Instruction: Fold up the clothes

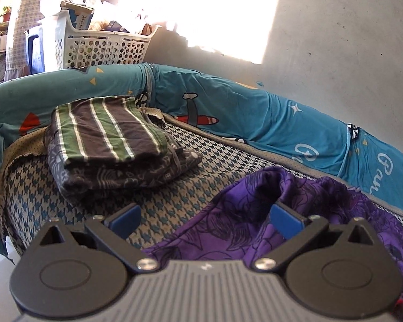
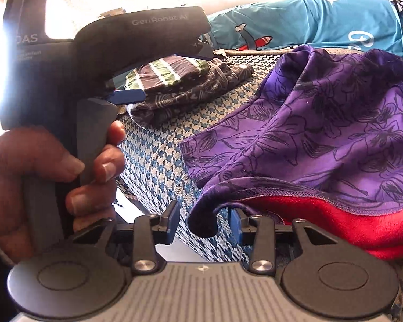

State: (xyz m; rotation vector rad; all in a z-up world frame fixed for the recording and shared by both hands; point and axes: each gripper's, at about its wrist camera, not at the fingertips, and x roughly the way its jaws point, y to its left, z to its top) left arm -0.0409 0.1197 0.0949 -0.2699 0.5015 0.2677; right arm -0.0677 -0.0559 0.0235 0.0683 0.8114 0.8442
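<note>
Purple garment (image 1: 295, 214) lies unclamped between both parted hand-held grippers, left (image 1: 204, 218), right (image 2: 205, 224).

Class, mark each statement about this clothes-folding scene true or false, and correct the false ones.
1. A green-and-grey striped folded garment lies on top of the pile. True.
2. The purple flower-printed garment is neatly folded. False: it lies crumpled.
3. The left gripper has open jaws. True.
4. The white perforated plastic basket is empty. False: boxes and other items fill it.
5. The purple garment's lining shows red. True.
</note>
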